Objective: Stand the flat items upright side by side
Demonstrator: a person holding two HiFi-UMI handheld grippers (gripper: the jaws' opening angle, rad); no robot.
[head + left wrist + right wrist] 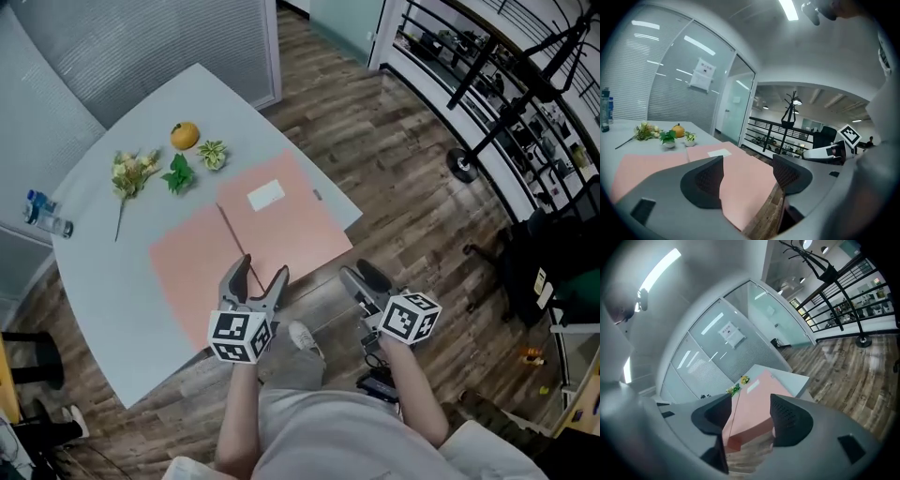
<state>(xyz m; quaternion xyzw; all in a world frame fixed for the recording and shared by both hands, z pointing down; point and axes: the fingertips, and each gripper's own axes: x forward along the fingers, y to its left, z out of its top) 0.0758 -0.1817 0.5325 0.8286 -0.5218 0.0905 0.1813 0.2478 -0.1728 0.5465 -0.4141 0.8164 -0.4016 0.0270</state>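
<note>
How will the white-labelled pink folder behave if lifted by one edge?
The pink folder with the white label is broad and thin, so probably light and floppy from one edge. Its smooth face likely slides easily on the table. Stood alone, it would probably tip.

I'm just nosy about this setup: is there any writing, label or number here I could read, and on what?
Nothing is legible.
White label on the pink folder: no print readable.
Sheet on the glass wall: blurred.
Bottle label: too small.
Marker cubes: black-and-white patterns, no words.
</note>
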